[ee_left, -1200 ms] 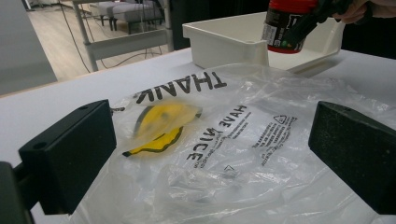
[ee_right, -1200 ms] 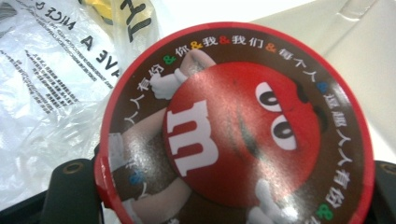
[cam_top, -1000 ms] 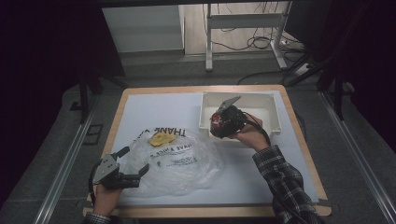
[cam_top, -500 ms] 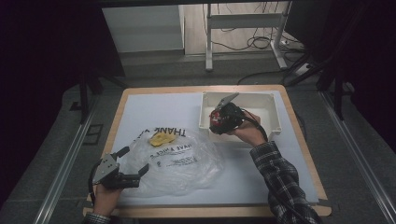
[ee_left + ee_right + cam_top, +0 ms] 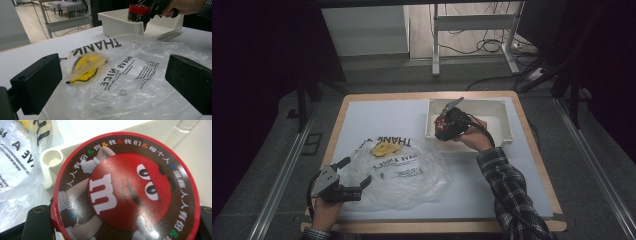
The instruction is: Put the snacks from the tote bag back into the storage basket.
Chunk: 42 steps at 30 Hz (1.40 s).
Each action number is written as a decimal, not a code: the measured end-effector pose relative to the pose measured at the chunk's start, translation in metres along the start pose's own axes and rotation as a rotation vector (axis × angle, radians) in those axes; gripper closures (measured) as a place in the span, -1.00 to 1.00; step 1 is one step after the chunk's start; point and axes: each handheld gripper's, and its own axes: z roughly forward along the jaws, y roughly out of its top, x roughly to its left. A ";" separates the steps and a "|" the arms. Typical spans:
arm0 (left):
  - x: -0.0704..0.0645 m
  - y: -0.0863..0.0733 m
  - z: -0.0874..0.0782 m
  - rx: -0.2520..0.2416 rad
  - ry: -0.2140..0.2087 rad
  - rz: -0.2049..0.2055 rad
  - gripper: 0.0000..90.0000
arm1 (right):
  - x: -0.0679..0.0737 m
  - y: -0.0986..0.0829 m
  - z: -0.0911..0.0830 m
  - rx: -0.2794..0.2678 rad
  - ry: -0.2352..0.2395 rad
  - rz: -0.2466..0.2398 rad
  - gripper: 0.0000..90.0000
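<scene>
A clear plastic bag [image 5: 399, 167] printed "THANK YOU / HAVE A NICE DAY" lies crumpled on the white table; something yellow [image 5: 384, 148] shows inside it [image 5: 86, 66]. My left gripper [image 5: 354, 186] stands open at the bag's near-left edge, its jaws apart on either side of the bag [image 5: 130, 82]. My right gripper [image 5: 447, 125] is shut on a red-lidded M&M's candy jar [image 5: 125, 192], held over the front-left corner of a white bin [image 5: 497, 112]. The left gripper view shows the jar [image 5: 137, 12] above the bin wall [image 5: 120, 23].
The tabletop has a wooden border [image 5: 437, 226]. Beyond the far edge stand a metal desk frame [image 5: 472, 30] and loose cables on the floor [image 5: 484, 47]. Rails [image 5: 282, 170] run along the table's sides.
The right gripper with the jar has shifted slightly forward and left, over the bin's corner. The left gripper has stayed in place.
</scene>
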 end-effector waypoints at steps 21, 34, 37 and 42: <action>0.000 0.000 0.000 -0.003 -0.001 -0.001 -0.98 | -0.019 0.000 0.028 0.021 0.020 -0.018 -0.43; 0.001 0.000 0.000 -0.004 -0.002 -0.004 -0.98 | -0.027 -0.001 0.040 0.033 0.031 -0.031 -0.43; 0.001 0.000 0.000 -0.004 -0.002 -0.005 -0.98 | -0.029 0.000 0.042 0.033 0.037 -0.030 -0.43; 0.001 0.000 0.000 -0.004 -0.002 -0.004 -0.98 | -0.031 0.000 0.045 0.033 0.044 -0.033 -0.43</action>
